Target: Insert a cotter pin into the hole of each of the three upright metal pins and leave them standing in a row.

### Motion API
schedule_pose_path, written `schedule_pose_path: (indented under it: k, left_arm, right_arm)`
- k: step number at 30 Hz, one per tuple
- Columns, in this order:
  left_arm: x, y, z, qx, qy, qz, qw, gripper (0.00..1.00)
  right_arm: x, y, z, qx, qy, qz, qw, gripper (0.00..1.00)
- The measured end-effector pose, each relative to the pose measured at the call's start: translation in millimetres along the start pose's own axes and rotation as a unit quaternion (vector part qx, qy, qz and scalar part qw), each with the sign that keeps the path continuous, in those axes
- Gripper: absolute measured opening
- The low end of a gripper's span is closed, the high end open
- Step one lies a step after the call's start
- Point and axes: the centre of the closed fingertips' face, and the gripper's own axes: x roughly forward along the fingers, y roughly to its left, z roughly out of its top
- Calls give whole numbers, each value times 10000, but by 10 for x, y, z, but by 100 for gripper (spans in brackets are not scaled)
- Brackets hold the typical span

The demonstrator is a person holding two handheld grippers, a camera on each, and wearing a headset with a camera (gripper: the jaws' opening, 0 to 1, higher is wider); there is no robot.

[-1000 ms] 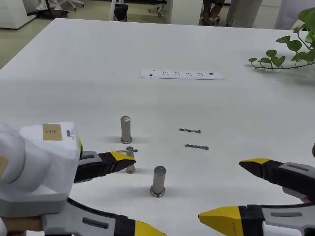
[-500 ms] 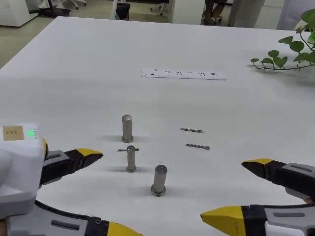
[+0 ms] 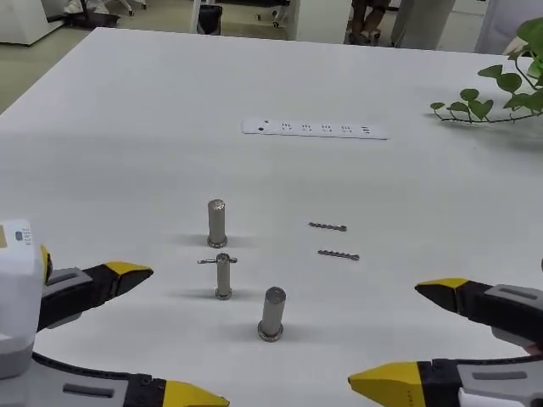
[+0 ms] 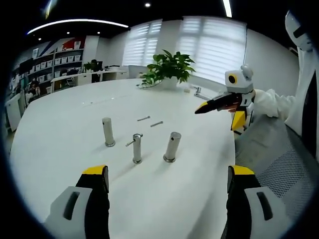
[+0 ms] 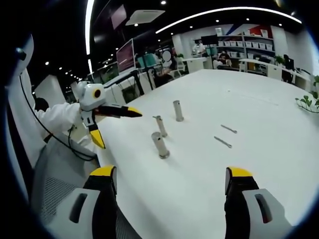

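Observation:
Three upright metal pins stand in a slanted row on the white table: a far pin [image 3: 216, 223], a middle pin [image 3: 223, 276] and a near pin [image 3: 271, 313]. The middle pin [image 4: 136, 148] carries a cotter pin [image 3: 216, 260] crosswise through its top. Two loose cotter pins [image 3: 327, 226] [image 3: 338, 253] lie flat to the right of the row. My left gripper [image 3: 165, 335] is open at the lower left, apart from the pins, with nothing between its fingers. At the lower right my right gripper [image 3: 392, 335] is open too and holds nothing. The near pin [image 5: 160, 144] stands closest to it.
A white power strip [image 3: 314, 129] lies farther back at the table's middle. A leafy plant [image 3: 501, 85] trails over the far right. Bare tabletop surrounds the pins. A person's white sleeve [image 4: 271, 102] shows behind the right gripper in the left gripper view.
My left gripper has drawn back to the left, away from the middle pin, which stays upright with the cotter pin in it. The right gripper has barely moved.

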Motion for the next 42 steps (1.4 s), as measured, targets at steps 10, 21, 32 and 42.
schedule_pose_path:
  k: [10,21,32,42]
  left_arm:
    - [10,5,-37,-85,67,45,9999,99]
    - [-6,15,-66,-95,53,45,9999,99]
    - [-32,-10,-62,-116,-1,-1,9999,99]
    - [-32,-45,-52,-155,-86,-32,9998,99]
  right_arm:
    - [-43,-161,122,-449,229,113,9987,77]
    - [23,-371,333,-1153,498,187,9919,63]
    - [228,-598,431,-1832,920,231,9785,49]
    - [445,-742,399,-2155,1299,378,9671,36]
